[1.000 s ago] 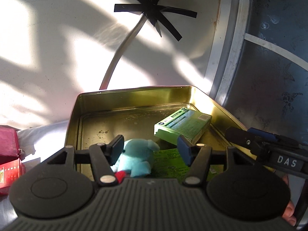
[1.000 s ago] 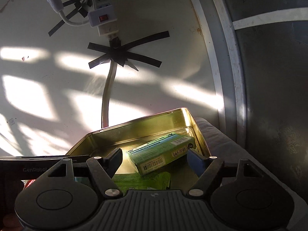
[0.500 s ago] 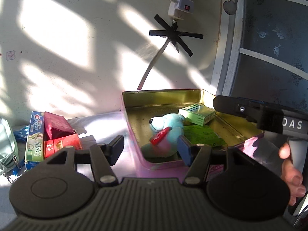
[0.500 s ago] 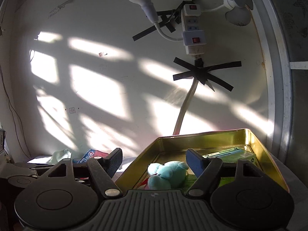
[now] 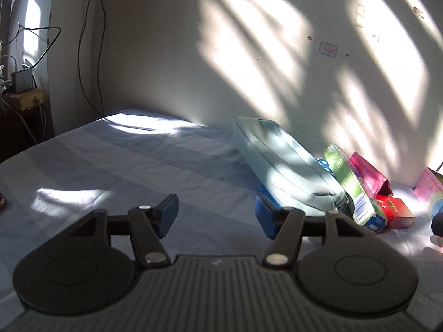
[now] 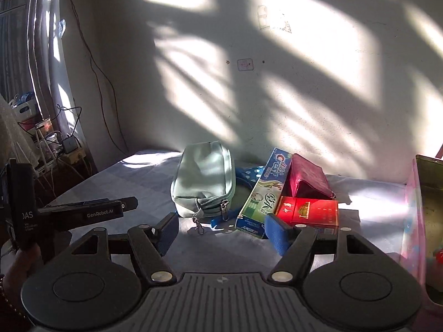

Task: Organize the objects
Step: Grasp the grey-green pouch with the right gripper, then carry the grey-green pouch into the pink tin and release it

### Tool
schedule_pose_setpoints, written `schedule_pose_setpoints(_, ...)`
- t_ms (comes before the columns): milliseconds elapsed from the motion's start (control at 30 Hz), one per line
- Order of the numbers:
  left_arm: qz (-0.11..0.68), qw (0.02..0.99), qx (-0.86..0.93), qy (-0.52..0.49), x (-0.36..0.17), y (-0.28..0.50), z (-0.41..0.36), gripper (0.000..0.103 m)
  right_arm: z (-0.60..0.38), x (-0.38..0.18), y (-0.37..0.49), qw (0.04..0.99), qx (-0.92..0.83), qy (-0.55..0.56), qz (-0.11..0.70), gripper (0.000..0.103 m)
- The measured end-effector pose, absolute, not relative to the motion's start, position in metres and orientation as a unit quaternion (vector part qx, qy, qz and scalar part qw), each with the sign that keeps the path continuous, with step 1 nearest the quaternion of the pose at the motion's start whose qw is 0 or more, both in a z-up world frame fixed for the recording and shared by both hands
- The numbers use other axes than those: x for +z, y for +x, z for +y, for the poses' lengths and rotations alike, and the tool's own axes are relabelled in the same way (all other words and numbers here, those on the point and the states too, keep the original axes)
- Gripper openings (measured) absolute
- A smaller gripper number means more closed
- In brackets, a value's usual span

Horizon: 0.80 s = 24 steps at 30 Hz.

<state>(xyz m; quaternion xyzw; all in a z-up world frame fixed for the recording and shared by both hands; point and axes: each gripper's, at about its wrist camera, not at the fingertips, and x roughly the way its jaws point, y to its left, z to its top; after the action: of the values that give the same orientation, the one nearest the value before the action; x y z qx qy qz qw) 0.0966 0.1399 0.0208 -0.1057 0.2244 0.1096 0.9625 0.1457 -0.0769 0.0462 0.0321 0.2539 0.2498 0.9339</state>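
Both grippers empty, facing the unsorted pile

Nearest, our left gripper (image 5: 216, 217) and right gripper (image 6: 221, 231) hold their jaws spread, gripping nothing. Beyond, on the cloth-covered surface (image 6: 133, 182) near the wall, lie the red carton (image 6: 310, 212), Crest toothpaste box (image 6: 263, 193), mint zip pouch (image 6: 205, 179) and crimson wallet (image 6: 307, 179). We judge the cartons light and stiff: grip across the narrow sides. The pouch is soft.

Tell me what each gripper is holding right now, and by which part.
Nothing is held. The left gripper and the right gripper both stand open with only the bedsheet between their fingers.
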Motion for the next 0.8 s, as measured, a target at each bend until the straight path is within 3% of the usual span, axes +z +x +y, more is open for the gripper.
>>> schedule_pose_setpoints(133,0.236,0.949,0.107,-0.179,0.016,0.099,0.166,0.063,-0.029,0.032,0.187,0.926,0.259,0.015,0.275,0.086)
schedule_pose_setpoints(333,0.236,0.946,0.098,-0.198,0.017,0.098,0.17,0.063,0.023,0.006,0.237,0.922,0.225,-0.076,0.304,0.091)
schedule_pose_setpoints(400,0.241,0.946,0.094,-0.197,0.016,0.098,0.17,0.063,0.026,-0.005,0.251,0.915,0.221,-0.071,0.331,0.089)
schedule_pose_setpoints(433,0.243,0.945,0.092,-0.197,0.016,0.099,0.17,0.063,0.023,-0.008,0.251,0.917,0.224,-0.057,0.325,0.077)
schedule_pose_setpoints(533,0.243,0.945,0.095,-0.197,0.015,0.099,0.172,0.063,0.016,0.003,0.24,0.922,0.227,-0.041,0.312,0.067)
schedule_pose_setpoints(700,0.248,0.942,0.086,-0.21,0.012,0.098,0.175,0.063,-0.012,0.022,0.181,0.908,0.286,-0.065,0.3,0.065)
schedule_pose_setpoints(800,0.241,0.94,0.047,-0.236,0.012,0.094,0.178,0.072,-0.042,0.018,0.133,0.9,0.297,-0.1,0.304,0.066)
